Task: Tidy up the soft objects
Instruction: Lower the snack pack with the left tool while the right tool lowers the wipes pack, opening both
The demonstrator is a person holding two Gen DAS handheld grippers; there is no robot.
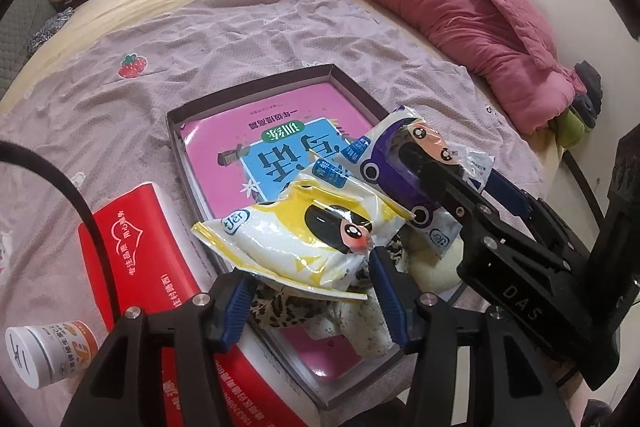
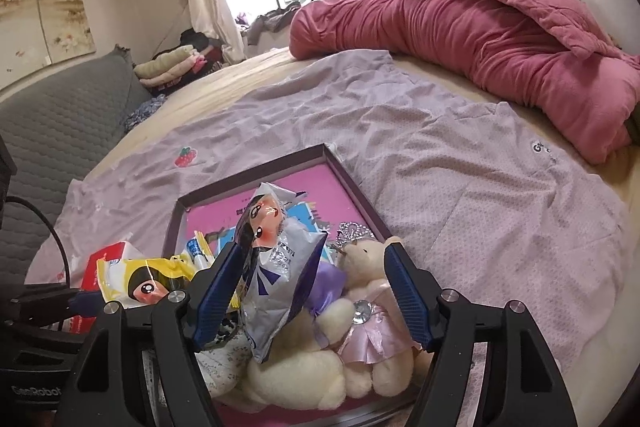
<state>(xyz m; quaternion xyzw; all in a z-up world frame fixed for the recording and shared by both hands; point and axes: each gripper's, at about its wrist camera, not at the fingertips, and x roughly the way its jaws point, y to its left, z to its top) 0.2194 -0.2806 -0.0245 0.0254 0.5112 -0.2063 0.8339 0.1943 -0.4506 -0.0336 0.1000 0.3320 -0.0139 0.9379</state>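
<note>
A dark shallow box (image 1: 256,85) with a pink book (image 1: 224,139) in it lies on the bed. A yellow-white pouch (image 1: 304,235) lies between my left gripper's (image 1: 310,301) open fingers, over a leopard-print soft thing (image 1: 280,307). My right gripper (image 2: 316,291) is open around a purple-white pouch (image 2: 276,279), which also shows in the left wrist view (image 1: 404,163). A cream teddy bear in a pink dress (image 2: 360,291) lies in the box (image 2: 248,173) under the right gripper. The yellow pouch (image 2: 140,283) shows at the left of the right wrist view.
A red tissue pack (image 1: 136,247) and a small white jar (image 1: 48,355) lie left of the box. A lilac sheet (image 2: 460,187) covers the bed. A rolled red quilt (image 2: 500,39) lies at the far right. Folded clothes (image 2: 172,67) sit by the window.
</note>
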